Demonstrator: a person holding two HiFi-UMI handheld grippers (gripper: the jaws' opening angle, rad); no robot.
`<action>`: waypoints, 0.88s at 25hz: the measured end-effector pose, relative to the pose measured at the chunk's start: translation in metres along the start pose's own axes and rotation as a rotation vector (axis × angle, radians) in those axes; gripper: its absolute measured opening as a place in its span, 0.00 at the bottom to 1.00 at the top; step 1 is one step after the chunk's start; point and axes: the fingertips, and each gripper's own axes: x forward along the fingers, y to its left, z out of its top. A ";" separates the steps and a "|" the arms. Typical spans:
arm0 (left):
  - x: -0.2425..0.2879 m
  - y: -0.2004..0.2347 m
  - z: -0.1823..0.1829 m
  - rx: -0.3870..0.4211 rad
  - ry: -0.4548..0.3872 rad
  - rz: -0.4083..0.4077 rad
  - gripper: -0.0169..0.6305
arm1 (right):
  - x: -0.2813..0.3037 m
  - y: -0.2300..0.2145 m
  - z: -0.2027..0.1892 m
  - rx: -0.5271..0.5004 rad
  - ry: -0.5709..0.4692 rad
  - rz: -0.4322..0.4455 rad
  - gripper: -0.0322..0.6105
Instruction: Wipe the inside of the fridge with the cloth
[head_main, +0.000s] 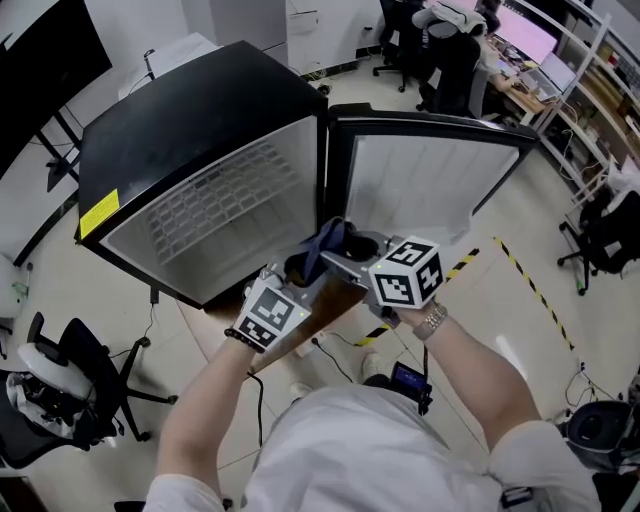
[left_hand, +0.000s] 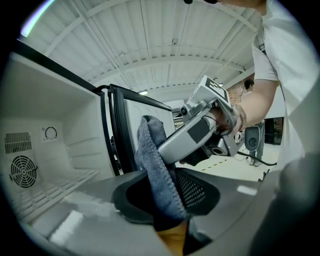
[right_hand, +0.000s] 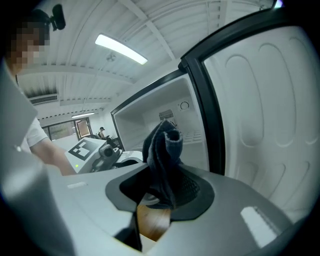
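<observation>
The cloth (head_main: 328, 243), before the open fridge (head_main: 190, 130), is pinched by the right gripper (right_hand: 162, 192); the left gripper (left_hand: 165, 200) is spread loosely about it. Judged soft, limp: best gripped bunched.

Light falls evenly and brightly from overhead. A long ceiling light (right_hand: 121, 49) glows slightly blown out in the right gripper view. The white inside of the fridge (head_main: 215, 205) reflects soft light, and its black top shows a dull sheen. The cloth (right_hand: 162, 160) reads nearly black, its folds lost in shadow. Both gripper views bend strongly and darken toward their corners, and their lower edges are soft. The head view is sharp, with faint shadows on the floor (head_main: 520, 210).
</observation>
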 end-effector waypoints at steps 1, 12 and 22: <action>0.001 0.000 0.001 -0.008 -0.004 0.004 0.23 | -0.004 -0.002 0.002 0.000 -0.008 -0.010 0.22; 0.036 0.024 0.003 -0.242 -0.032 0.214 0.28 | -0.064 -0.046 0.053 -0.128 -0.130 -0.179 0.20; 0.091 0.031 -0.047 -0.444 0.149 0.319 0.36 | -0.106 -0.057 0.103 -0.265 -0.244 -0.254 0.20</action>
